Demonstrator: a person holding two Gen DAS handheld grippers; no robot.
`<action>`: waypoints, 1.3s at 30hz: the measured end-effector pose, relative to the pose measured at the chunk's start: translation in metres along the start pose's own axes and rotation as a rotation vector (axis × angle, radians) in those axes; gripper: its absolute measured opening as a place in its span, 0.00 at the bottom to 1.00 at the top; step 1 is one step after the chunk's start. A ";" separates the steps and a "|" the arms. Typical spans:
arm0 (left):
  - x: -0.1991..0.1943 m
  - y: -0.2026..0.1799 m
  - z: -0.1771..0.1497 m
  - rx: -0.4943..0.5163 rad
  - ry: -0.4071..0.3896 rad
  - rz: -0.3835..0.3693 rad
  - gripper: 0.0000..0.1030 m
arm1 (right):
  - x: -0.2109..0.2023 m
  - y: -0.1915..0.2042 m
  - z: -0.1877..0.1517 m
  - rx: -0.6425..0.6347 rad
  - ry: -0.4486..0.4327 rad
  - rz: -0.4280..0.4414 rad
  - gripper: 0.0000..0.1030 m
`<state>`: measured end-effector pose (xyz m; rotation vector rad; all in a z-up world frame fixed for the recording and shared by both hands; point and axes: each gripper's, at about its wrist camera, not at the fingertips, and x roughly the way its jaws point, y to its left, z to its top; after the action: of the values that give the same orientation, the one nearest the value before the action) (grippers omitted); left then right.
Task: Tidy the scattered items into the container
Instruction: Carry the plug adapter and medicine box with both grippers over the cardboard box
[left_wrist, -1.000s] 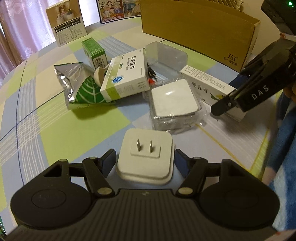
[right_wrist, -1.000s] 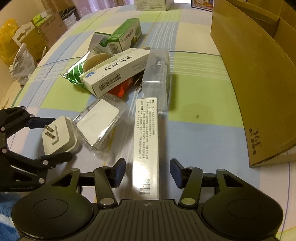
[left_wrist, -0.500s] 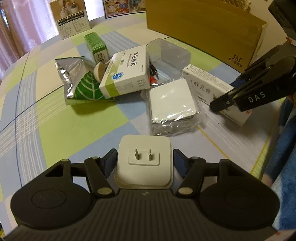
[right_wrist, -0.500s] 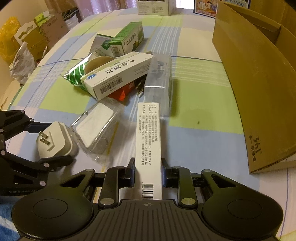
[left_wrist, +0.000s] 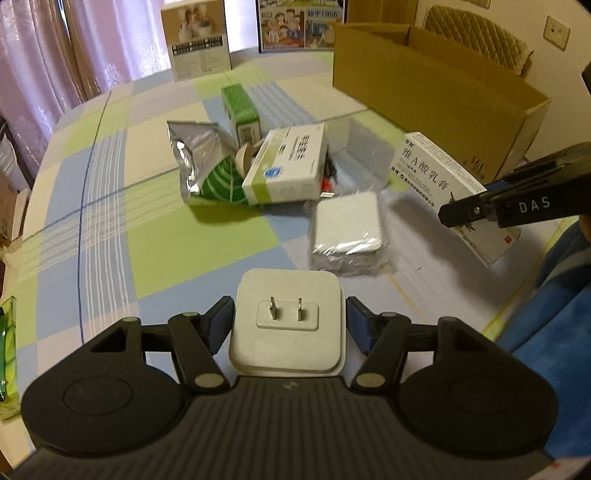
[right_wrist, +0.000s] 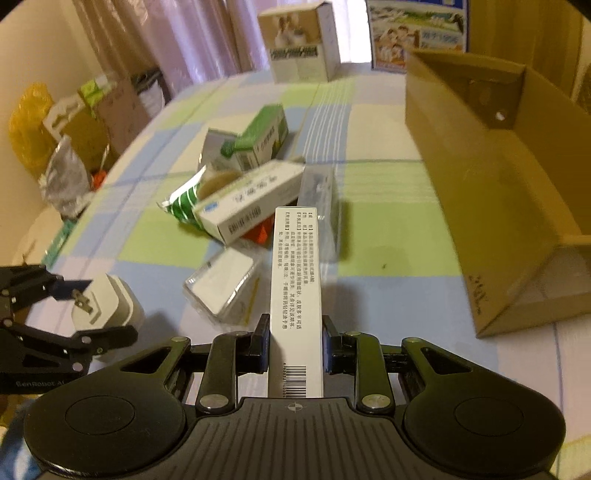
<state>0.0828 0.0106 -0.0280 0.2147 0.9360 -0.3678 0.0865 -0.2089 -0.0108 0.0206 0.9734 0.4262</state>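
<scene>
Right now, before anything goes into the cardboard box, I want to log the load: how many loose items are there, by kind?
Cartons: 3, long white carton, green-and-white carton, green carton
Plug adapters: 1
Foil pouches: 1
Wrapped white squares: 1
Clear plastic cases: 1
Total: 7

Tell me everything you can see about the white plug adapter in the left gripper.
The white plug adapter is a squarish block with rounded corners, matte plastic by its look, with a raised plate carrying two flat metal prongs that face up toward the camera. The left gripper is shut on it, one blue-padded finger pressing each side. The right wrist view shows it tilted and apparently lifted off the checked tablecloth, apart from the other items.
</scene>
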 end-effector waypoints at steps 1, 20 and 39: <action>-0.004 -0.003 0.002 -0.001 -0.008 -0.004 0.59 | -0.007 -0.001 0.001 0.000 -0.012 -0.001 0.22; -0.018 -0.151 0.145 0.112 -0.192 -0.174 0.59 | -0.134 -0.134 0.068 0.054 -0.231 -0.191 0.22; 0.062 -0.211 0.232 0.099 -0.188 -0.247 0.59 | -0.096 -0.220 0.096 0.142 -0.181 -0.189 0.22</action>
<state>0.2051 -0.2741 0.0513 0.1521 0.7605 -0.6519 0.1920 -0.4285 0.0756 0.0930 0.8174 0.1774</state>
